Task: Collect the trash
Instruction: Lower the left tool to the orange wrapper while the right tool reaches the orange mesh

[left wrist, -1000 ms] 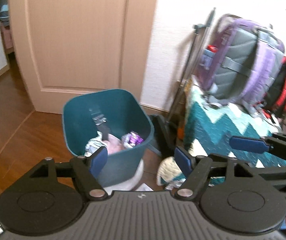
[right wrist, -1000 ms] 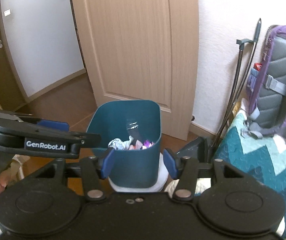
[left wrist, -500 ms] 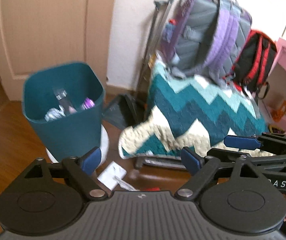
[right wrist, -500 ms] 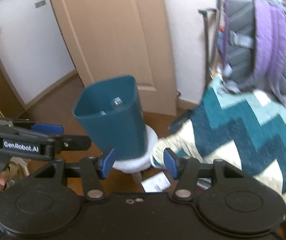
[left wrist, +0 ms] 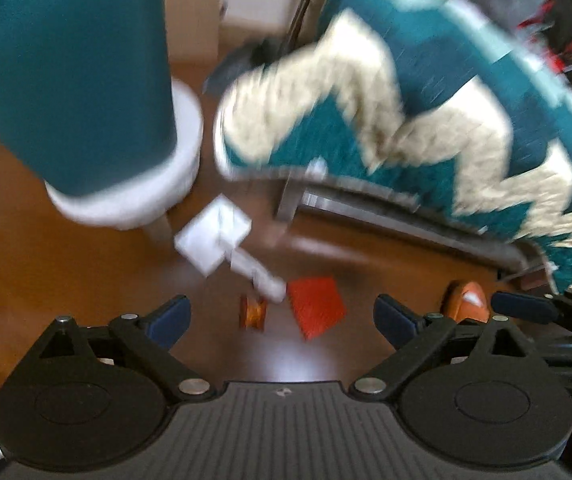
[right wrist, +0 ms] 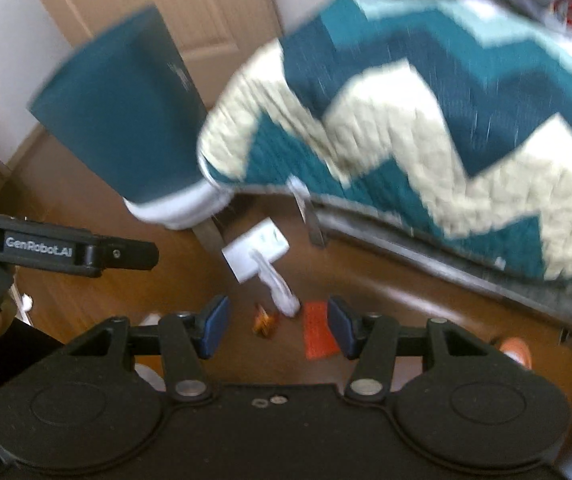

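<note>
Both views dropped from bin (left wrist: 65,80) to floor litter (left wrist: 213,240) (blurred).

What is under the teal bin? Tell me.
The teal bin stands on a white round stool; one stool leg shows below. The floor beneath the seat is hidden.

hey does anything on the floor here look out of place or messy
Yes. Litter lies loose on the wooden floor beside the teal bin instead of in it: a white folded paper, a crumpled white scrap, a red wrapper and a small orange wrapper. The frames are blurred, so finer detail is unclear.
</note>
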